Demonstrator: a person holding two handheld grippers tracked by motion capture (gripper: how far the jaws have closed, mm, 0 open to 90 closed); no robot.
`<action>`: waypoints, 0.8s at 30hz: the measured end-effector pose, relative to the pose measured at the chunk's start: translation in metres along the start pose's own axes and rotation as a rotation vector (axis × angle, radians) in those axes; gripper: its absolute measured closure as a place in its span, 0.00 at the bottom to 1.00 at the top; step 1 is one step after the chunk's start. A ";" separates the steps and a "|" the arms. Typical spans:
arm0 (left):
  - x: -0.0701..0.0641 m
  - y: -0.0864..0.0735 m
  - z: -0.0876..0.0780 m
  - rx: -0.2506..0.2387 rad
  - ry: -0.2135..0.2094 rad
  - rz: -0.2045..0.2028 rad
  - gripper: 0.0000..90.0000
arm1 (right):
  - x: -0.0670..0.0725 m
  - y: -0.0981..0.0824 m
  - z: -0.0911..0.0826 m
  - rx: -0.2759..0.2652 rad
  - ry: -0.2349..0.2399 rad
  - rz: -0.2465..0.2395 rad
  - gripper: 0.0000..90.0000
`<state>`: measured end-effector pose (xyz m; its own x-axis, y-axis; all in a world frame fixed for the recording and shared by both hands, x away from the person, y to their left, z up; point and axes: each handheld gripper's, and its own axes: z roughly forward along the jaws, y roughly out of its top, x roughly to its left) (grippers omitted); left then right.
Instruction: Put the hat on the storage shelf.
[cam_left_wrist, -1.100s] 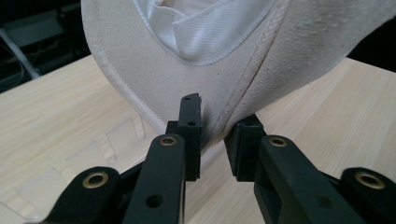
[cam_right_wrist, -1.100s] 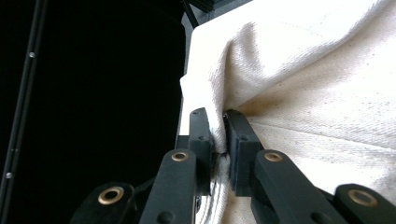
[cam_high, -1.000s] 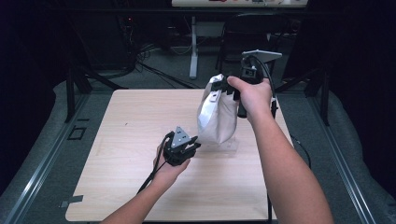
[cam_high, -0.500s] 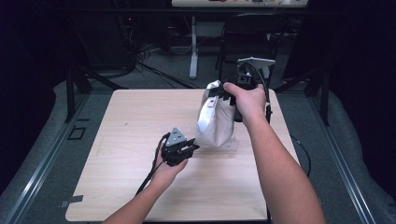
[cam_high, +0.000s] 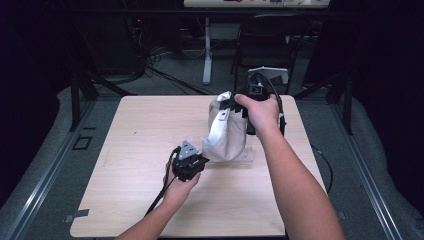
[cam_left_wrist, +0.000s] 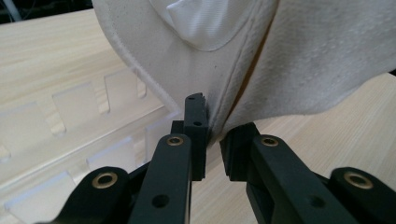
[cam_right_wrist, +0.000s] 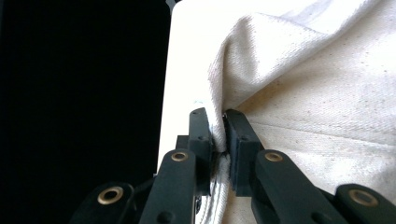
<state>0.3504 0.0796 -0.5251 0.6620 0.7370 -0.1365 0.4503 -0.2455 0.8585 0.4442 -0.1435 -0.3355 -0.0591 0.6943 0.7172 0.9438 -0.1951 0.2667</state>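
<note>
A white canvas bag (cam_high: 227, 135) hangs upright over the wooden table (cam_high: 140, 140), its bottom resting at a clear plastic rack (cam_high: 247, 156). My right gripper (cam_high: 231, 104) is shut on the bag's top edge; in the right gripper view the cloth (cam_right_wrist: 317, 93) is pinched between the pads (cam_right_wrist: 219, 126). My left gripper (cam_high: 202, 157) sits at the bag's lower left corner. Its jaws have just been closing, and in the left gripper view the bag's bottom seam (cam_left_wrist: 303, 56) runs down between the pads (cam_left_wrist: 215, 133), which nip it.
The clear slotted rack (cam_left_wrist: 70, 135) lies flat on the table under and beside the bag. Beyond the table's far edge stand a chair (cam_high: 270, 45), a table leg and cables on the dark floor. Metal rails run along both sides.
The right hand has lowered the bag a little toward the table. The left gripper has stayed by the bag's lower corner, and its jaws have closed on the seam.
</note>
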 end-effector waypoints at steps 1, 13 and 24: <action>0.001 -0.001 0.000 0.012 0.002 -0.003 0.92 | -0.001 -0.001 0.002 0.000 -0.001 -0.001 0.91; 0.006 -0.011 0.009 0.099 0.011 -0.004 0.93 | -0.017 -0.006 0.016 0.033 -0.049 0.003 0.91; 0.006 -0.010 0.008 0.087 0.000 -0.031 0.85 | -0.024 -0.004 0.013 0.019 -0.035 0.017 0.91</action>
<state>0.3546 0.0820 -0.5384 0.6468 0.7453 -0.1618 0.5206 -0.2765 0.8078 0.4460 -0.1504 -0.3628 -0.0324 0.7148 0.6985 0.9505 -0.1940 0.2426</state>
